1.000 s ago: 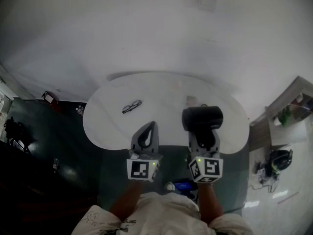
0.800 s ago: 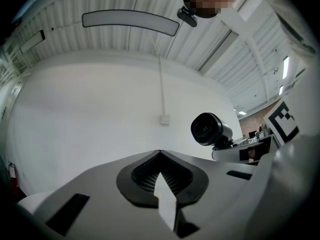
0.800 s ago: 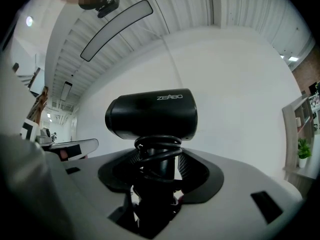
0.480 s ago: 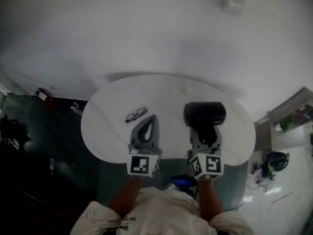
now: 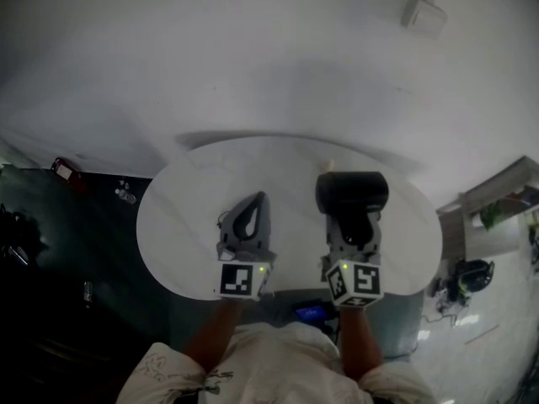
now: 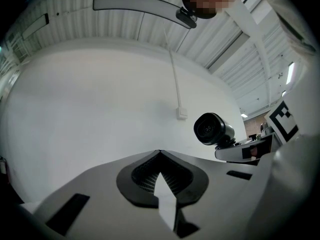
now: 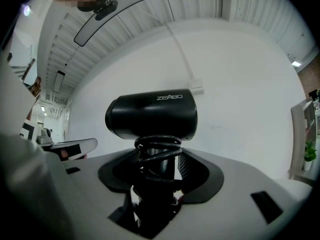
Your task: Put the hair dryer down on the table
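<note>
The black hair dryer is held up over the right half of the white oval table. My right gripper is shut on its handle, which has the cord coiled round it. In the right gripper view the dryer's barrel lies crosswise above the jaws, in front of a white wall. My left gripper hovers over the table's left half, shut with nothing in it. In the left gripper view its tips meet in a point, and the dryer shows at the right.
A small pale object lies on the table beyond the dryer. A wall socket box sits on the white wall behind. A shelf with a plant stands at the right. Dark floor with scattered items lies to the left.
Both grippers have moved a little forward over the table, with the dryer still gripped. The glasses seen beside the left gripper earlier are now mostly hidden under it.
</note>
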`<state>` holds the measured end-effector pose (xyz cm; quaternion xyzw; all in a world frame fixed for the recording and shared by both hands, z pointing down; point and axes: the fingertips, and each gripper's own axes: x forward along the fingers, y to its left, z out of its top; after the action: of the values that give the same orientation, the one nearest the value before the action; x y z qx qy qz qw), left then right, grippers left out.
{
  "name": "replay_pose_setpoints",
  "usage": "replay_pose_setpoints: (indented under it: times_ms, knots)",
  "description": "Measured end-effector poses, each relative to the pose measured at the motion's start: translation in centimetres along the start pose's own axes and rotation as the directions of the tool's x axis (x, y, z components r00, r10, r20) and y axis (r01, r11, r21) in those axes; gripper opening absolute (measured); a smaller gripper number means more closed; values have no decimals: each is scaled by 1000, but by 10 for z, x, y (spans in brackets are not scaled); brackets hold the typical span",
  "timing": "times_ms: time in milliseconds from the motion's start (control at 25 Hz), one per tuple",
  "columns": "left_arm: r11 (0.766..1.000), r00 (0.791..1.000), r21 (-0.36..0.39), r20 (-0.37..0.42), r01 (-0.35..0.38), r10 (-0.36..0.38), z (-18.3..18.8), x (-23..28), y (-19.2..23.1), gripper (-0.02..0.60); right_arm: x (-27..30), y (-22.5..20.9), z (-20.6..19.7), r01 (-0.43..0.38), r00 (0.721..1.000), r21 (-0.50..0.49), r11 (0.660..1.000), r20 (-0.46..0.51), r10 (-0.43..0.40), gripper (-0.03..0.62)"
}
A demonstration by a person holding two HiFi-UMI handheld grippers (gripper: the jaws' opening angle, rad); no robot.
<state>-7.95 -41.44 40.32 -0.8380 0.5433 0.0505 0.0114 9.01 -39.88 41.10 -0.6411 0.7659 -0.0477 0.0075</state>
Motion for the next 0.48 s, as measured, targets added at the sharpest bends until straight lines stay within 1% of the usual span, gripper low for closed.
replay_pose_setpoints:
  times_ms: [200,360,480]
  knots:
    - [1000,1000,-6,-4,-8,8,-5,23,-2,-2,19,-7,0,-44,999,-13,999,8,44,239]
    - [999,999,-21,-6,-36,36,-5,29,-7,-2,30,-14,-4,-76,997,-18,997,-9,76,239]
    - [998,998,-8,-8,-64,64,-6,29,-9,-2,35,-15,-6,-107,994,-17,994,-19,107,239]
